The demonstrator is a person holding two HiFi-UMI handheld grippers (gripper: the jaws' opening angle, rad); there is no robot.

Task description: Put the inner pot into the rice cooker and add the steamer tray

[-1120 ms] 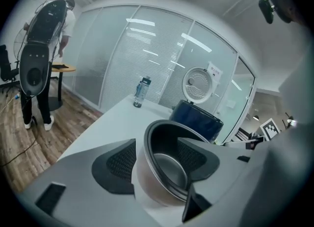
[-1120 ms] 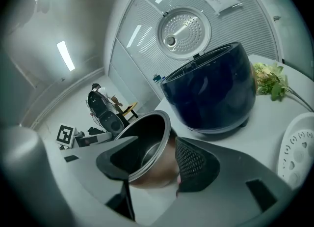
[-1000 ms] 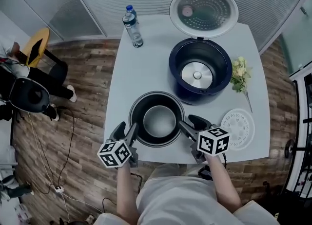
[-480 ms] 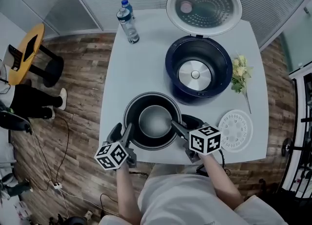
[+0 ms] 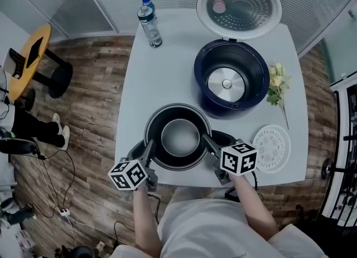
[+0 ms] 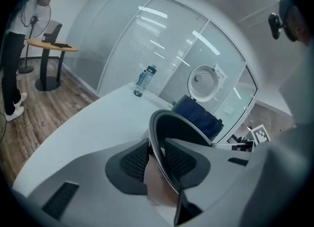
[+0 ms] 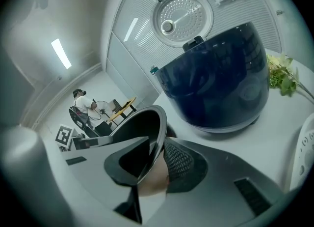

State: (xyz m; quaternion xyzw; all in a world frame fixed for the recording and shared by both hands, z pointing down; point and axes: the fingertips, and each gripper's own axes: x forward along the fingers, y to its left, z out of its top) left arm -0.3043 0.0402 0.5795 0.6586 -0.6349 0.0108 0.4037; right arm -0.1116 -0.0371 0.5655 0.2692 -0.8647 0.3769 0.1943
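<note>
At the 6 o'clock edge of the white counter (image 5: 162, 78), as the head view shows it, sits the dark inner pot (image 5: 178, 137), its pale bottom facing up at the camera. The left gripper (image 5: 147, 153) meets the pot's rim at about 8 o'clock and the right gripper (image 5: 210, 142) meets it at about 4 o'clock. Both have just been closing. In the left gripper view the thin rim stands upright between the two ribbed fingers (image 6: 133, 161), which are clenched on it from inside and outside. In the right gripper view the same holds: the rim runs between the fingers (image 7: 182, 164), one pad against the outer wall and the other inside the pot. Whether the pot rests on the counter or is raised just off it, I cannot tell.

Toward 1 o'clock from the pot stands the dark blue rice cooker (image 5: 252, 64), well apart from it, with a round metal heating plate (image 5: 226, 85) visible at its bottom. Its lid (image 5: 239, 5) is tipped open at 12 o'clock. The white steamer tray (image 5: 271, 148) lies flat on the counter at 3 o'clock from the pot, just beside the right gripper. A small bunch of flowers (image 5: 277, 84) lies at 3 o'clock from the cooker. A water bottle (image 5: 149, 22) stands upright at the counter's 11 o'clock corner.
</note>
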